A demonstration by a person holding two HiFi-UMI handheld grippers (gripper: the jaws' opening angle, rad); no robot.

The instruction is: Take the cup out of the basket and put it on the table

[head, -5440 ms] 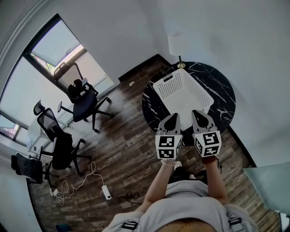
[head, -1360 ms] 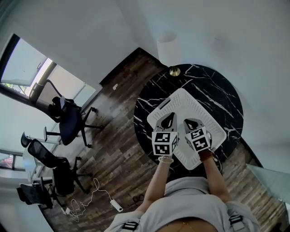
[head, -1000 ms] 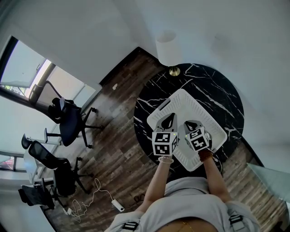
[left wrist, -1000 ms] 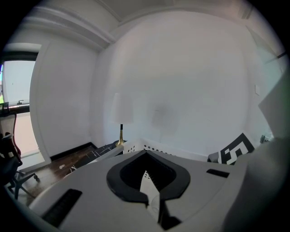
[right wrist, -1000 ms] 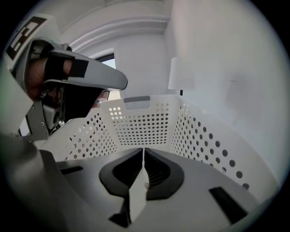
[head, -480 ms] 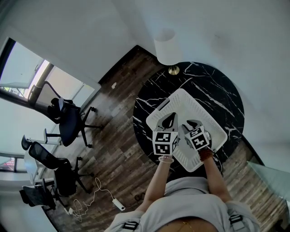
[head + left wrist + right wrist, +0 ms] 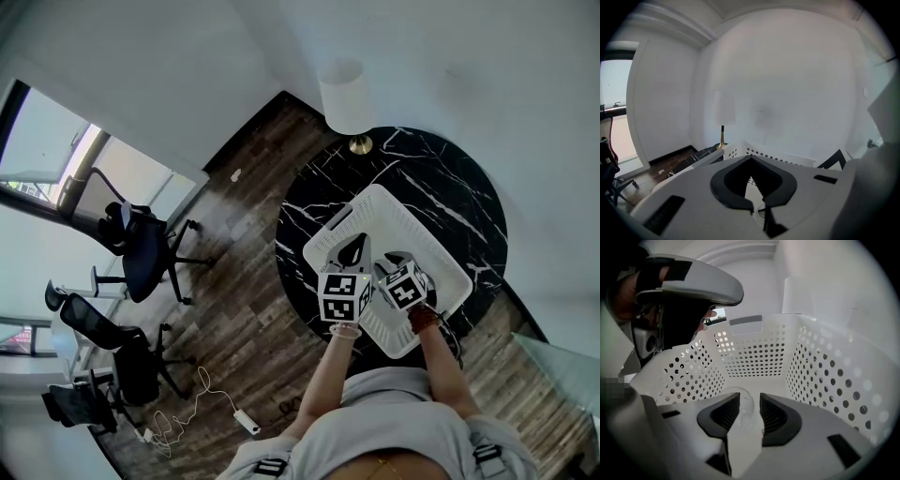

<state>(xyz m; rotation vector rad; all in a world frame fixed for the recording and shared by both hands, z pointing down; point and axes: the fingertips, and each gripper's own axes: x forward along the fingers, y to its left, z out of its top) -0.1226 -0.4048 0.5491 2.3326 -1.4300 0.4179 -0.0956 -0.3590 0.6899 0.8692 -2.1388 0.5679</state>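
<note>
A clear glass cup (image 7: 743, 408) lies on the floor of the white perforated basket (image 7: 764, 352). In the right gripper view my right gripper (image 7: 749, 396) is down inside the basket. Its jaws are opening, the cup sits between them and the pads do not press on it. The head view hides the cup under the right gripper (image 7: 399, 264). My left gripper (image 7: 751, 158) hovers above the basket's near left rim, shut and empty; it also shows in the head view (image 7: 354, 249) and, from the right gripper view, at the upper left (image 7: 693, 284).
The basket (image 7: 403, 211) stands on a round black marble table (image 7: 450, 173). At the table's far edge stands a lamp (image 7: 342, 94) with a white shade and brass base. Wood floor, office chairs (image 7: 141, 248) and a cable lie to the left.
Both grippers have come from the table's near edge to over the basket. Within the last second the right gripper has shifted slightly left and lower; the left has barely moved.
</note>
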